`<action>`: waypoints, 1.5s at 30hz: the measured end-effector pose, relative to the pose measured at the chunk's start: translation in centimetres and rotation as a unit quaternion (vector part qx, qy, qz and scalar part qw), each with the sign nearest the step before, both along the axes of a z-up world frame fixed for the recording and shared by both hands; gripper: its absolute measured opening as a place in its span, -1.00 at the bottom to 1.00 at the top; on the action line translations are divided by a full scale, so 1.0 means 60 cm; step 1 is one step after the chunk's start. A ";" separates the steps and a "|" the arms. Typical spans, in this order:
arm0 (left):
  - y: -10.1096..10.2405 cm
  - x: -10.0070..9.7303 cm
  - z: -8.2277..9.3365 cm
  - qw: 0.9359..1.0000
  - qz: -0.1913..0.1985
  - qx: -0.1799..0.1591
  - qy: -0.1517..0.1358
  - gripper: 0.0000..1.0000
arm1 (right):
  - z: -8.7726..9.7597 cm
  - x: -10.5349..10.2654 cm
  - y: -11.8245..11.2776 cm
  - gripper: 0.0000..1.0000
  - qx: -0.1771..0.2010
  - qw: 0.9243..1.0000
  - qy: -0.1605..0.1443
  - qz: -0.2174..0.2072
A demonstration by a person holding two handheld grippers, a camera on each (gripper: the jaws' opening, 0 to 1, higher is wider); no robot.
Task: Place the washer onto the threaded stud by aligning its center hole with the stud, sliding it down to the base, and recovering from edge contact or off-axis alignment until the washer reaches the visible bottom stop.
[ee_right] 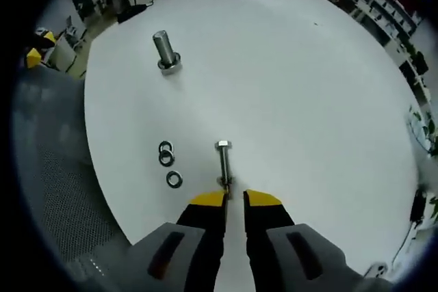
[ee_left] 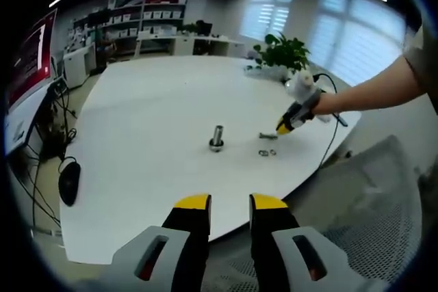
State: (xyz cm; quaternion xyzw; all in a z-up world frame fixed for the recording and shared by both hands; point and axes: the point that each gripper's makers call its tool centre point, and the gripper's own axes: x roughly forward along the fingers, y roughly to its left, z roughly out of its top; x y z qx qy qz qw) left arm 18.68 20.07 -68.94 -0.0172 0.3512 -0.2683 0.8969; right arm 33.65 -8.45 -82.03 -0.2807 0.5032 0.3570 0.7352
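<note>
A threaded stud (ee_left: 217,135) stands upright in a nut base in the middle of the round white table (ee_left: 150,121). In the right gripper view the stud (ee_right: 164,48) is far left. Three washers (ee_right: 168,161) lie flat near the table edge, left of a bolt (ee_right: 224,161) lying on its side. My right gripper (ee_right: 235,199) is open by a narrow gap, and the bolt's near end sits just ahead of its tips. In the left gripper view the right gripper (ee_left: 282,128) hovers by the bolt (ee_left: 267,135) and washers (ee_left: 267,152). My left gripper (ee_left: 230,202) is open, back off the table edge.
A potted plant (ee_left: 284,52) stands at the table's far side. A black mouse (ee_left: 68,181) and cables hang by the left edge. A grey mesh chair (ee_left: 383,203) sits close on the right. A person's arm (ee_left: 373,90) reaches in from the right.
</note>
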 end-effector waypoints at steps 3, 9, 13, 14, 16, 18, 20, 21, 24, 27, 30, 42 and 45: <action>0.000 -0.001 -0.001 1.000 -0.002 0.002 0.002 -0.60 | -0.005 -0.005 0.004 -0.76 -0.006 1.000 0.004 0.011; 0.001 -0.001 -0.002 1.000 0.000 0.003 0.003 -0.60 | -0.017 -0.010 -0.004 -0.76 -0.025 0.999 0.012 0.030; 0.001 -0.002 -0.003 1.000 -0.001 0.005 0.004 -0.60 | -0.024 -0.008 -0.008 -0.76 -0.027 0.999 0.015 0.032; 0.001 -0.002 -0.003 1.000 -0.001 0.005 0.004 -0.60 | -0.024 -0.008 -0.007 -0.76 -0.027 0.999 0.015 0.033; 0.001 -0.002 -0.004 1.000 -0.002 0.005 0.005 -0.60 | -0.027 -0.006 -0.007 -0.75 -0.024 0.999 0.017 0.031; -0.001 -0.002 -0.003 1.000 -0.003 0.003 0.005 -0.60 | -0.028 -0.008 -0.002 -0.75 -0.012 0.999 0.020 0.026; -0.001 -0.002 -0.003 1.000 -0.002 0.003 0.005 -0.60 | -0.033 -0.009 -0.002 -0.76 -0.010 0.999 0.023 0.025; -0.001 -0.003 -0.004 1.000 -0.002 0.003 0.006 -0.60 | -0.036 -0.012 -0.003 -0.77 -0.013 0.999 0.025 0.028; -0.001 -0.003 -0.005 1.000 -0.005 0.005 0.008 -0.60 | -0.037 -0.011 -0.004 -0.81 -0.026 0.998 0.010 0.049; -0.001 -0.003 -0.005 1.000 -0.004 0.005 0.007 -0.60 | -0.032 -0.010 0.000 -0.82 -0.033 0.997 0.000 0.067; -0.001 -0.003 -0.005 1.000 -0.004 0.005 0.007 -0.60 | -0.023 -0.007 0.009 -0.83 -0.020 0.998 -0.001 0.056; 0.000 -0.001 -0.003 1.000 -0.001 0.005 0.003 -0.60 | 0.024 0.008 0.042 -0.84 -0.022 0.997 -0.018 0.074; 0.000 -0.002 -0.003 1.000 -0.001 0.005 0.004 -0.60 | 0.032 0.012 0.056 -0.85 -0.017 0.997 -0.019 0.071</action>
